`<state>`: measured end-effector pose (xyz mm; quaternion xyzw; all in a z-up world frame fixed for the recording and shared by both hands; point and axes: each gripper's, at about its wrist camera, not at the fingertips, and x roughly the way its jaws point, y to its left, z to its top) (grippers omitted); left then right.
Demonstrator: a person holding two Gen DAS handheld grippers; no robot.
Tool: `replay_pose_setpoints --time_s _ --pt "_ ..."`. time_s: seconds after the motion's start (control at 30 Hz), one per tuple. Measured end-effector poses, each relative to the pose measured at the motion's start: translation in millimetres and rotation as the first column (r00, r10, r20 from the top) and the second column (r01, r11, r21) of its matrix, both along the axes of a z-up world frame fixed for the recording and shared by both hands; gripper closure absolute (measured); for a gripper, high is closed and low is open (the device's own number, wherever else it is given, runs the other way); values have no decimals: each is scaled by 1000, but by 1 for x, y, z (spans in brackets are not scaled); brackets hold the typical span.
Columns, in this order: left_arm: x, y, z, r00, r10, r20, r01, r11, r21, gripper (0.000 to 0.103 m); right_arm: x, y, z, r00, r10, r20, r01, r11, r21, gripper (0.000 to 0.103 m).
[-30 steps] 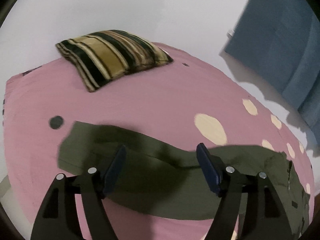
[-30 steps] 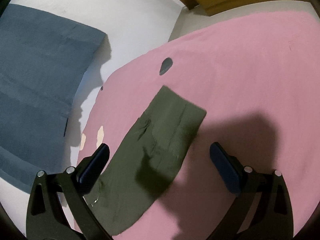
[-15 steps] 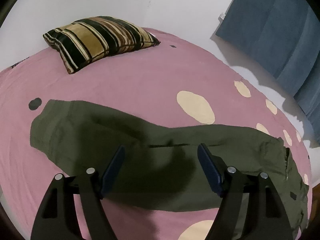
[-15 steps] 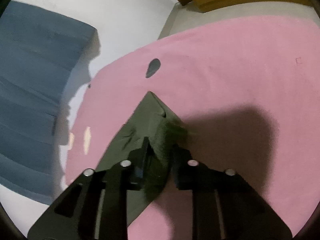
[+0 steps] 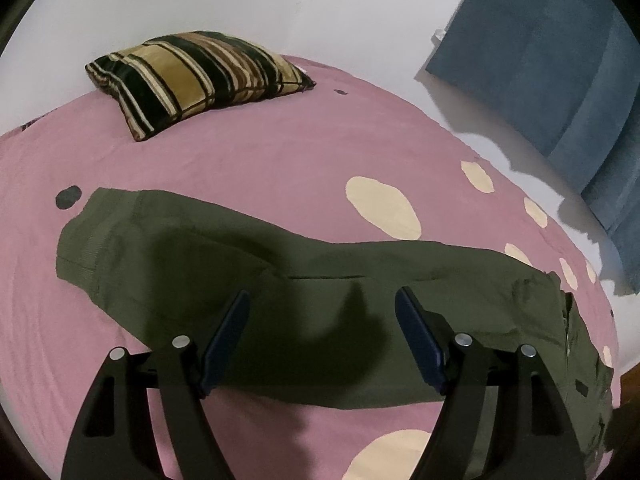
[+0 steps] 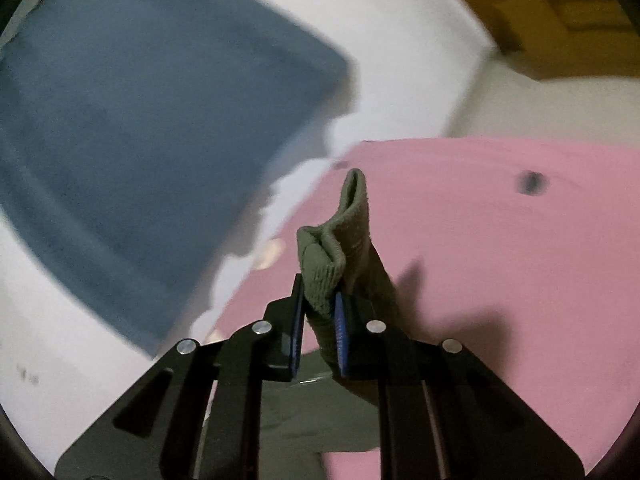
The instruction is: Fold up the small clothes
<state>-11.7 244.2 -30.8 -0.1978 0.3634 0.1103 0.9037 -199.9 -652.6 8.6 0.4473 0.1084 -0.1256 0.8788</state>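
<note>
A pair of olive green trousers (image 5: 320,280) lies stretched across a pink bedsheet (image 5: 260,152), ribbed cuff at the left. My left gripper (image 5: 322,316) is open and empty, hovering just above the middle of the trousers. My right gripper (image 6: 318,320) is shut on the trousers' ribbed cuff end (image 6: 344,232) and holds it lifted off the bed, the fabric bunched and sticking up between the blue pads. The rest of the garment hangs below the right gripper (image 6: 320,412).
A striped brown and black pillow (image 5: 196,76) lies at the far side of the bed. A blue curtain (image 5: 560,60) hangs on the white wall, also in the right wrist view (image 6: 140,120). The sheet has cream spots (image 5: 382,208). A wooden cabinet (image 6: 560,20) stands beyond the bed.
My right gripper closed on the cuff end and has lifted it up off the bed, swinging toward the curtain. My left gripper stayed open over the trousers, shifting only slightly.
</note>
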Motion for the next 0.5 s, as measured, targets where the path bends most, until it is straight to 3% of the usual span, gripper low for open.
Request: replay_pose_setpoints --time_s 0.1,0.27,0.5 --pt "-3 -5 2 1000 -12 8 12 1000 15 28 31 50 39 993 115 38 -111 990 -88 90" --pt "-7 -12 8 999 -26 29 24 998 52 28 91 151 77 948 319 14 -308 924 -225 90" --pt "-14 -14 13 997 -44 59 42 998 38 25 157 288 72 849 516 -109 -519 780 -348 90"
